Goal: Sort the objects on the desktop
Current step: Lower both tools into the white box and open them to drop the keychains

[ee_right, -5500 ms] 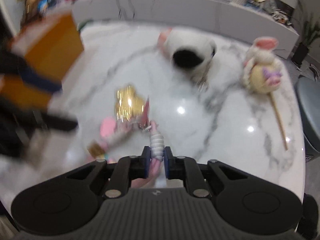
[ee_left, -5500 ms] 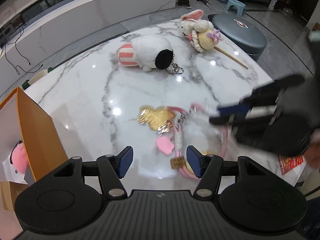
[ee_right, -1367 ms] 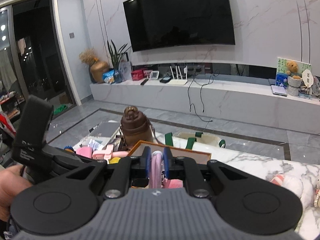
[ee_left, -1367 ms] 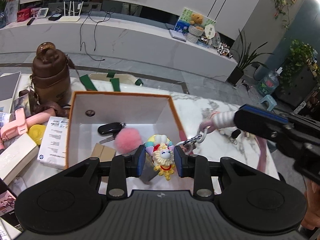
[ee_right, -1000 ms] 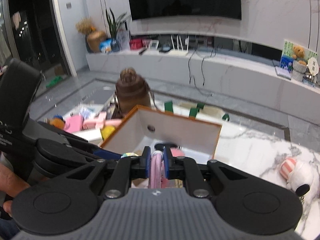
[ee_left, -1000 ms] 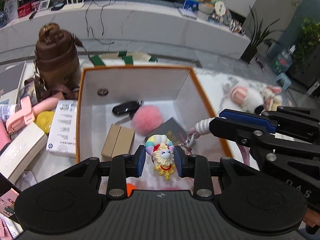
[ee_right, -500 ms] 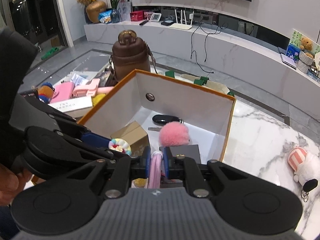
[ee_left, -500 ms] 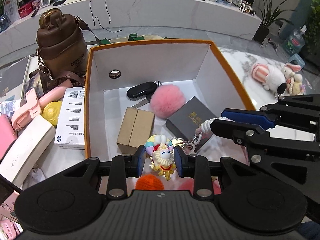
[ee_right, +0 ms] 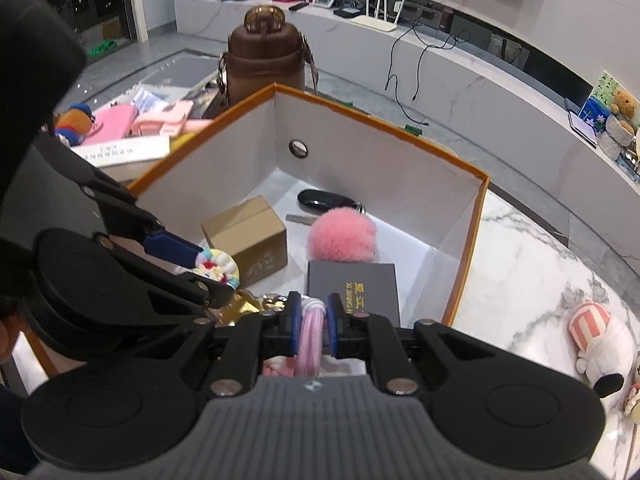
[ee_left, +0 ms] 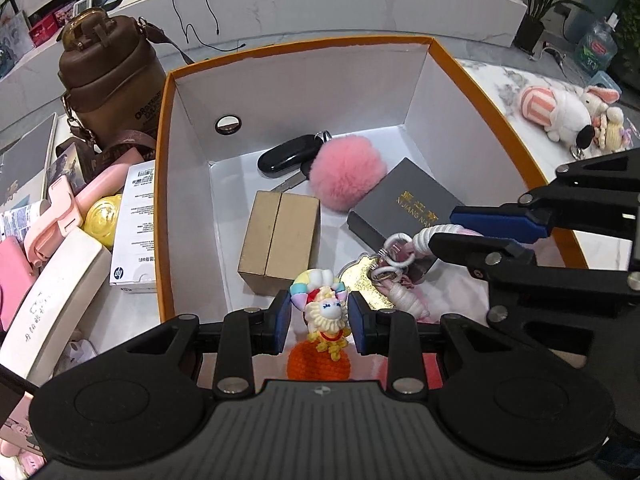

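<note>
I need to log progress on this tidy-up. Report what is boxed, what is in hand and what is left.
Boxed: key fob, pink pompom, dark case and cardboard box lie in the orange box.
In hand: left gripper is shut on the lion charm, right gripper on the pink strap, both over the box.
Left: two plush toys lie on the marble table.

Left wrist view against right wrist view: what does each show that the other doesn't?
Only the left wrist view shows the orange knit ball below the lion charm and the white HP box. Only the right wrist view shows the routers on the counter. Both show the orange box, pompom, key fob, cardboard box and brown bag.
</note>
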`<state>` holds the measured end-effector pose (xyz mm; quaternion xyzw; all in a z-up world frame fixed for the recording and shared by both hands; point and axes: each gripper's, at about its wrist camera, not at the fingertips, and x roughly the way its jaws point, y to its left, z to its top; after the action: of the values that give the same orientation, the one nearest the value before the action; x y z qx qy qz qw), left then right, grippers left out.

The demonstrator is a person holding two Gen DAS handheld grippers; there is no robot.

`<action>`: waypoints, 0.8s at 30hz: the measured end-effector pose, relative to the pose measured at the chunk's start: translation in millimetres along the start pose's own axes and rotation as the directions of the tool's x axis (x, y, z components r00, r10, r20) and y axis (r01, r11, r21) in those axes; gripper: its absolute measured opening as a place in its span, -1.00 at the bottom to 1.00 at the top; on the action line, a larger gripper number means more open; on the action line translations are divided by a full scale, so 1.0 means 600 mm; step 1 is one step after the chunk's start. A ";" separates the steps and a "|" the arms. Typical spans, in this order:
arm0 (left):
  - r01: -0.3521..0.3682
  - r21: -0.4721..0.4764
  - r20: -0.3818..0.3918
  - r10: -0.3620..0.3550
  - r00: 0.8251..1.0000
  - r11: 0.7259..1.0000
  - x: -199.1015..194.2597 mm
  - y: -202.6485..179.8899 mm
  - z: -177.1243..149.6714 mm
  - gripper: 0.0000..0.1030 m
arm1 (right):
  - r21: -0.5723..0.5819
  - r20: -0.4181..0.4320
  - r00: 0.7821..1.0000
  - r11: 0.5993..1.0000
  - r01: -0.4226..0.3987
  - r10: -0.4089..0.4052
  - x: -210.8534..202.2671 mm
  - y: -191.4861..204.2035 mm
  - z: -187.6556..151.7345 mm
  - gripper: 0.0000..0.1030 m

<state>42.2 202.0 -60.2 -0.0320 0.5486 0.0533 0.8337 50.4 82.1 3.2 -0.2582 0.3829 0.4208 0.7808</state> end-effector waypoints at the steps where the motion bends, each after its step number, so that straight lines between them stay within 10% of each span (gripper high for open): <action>1: -0.003 0.006 -0.001 0.003 1.000 1.000 0.001 -0.001 -0.001 -0.32 | -0.004 -0.005 1.000 1.000 0.003 -0.003 0.004 0.001 -0.001 -0.74; 24: -0.022 0.064 -0.055 0.025 0.998 0.998 0.041 -0.008 0.002 -0.33 | -0.075 -0.119 0.993 0.997 0.010 -0.019 0.066 0.017 -0.018 -0.69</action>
<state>53.7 198.5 -82.6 -0.0005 0.5733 0.0449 0.8181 51.5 97.8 -36.4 -0.3145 0.4114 0.4130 0.7492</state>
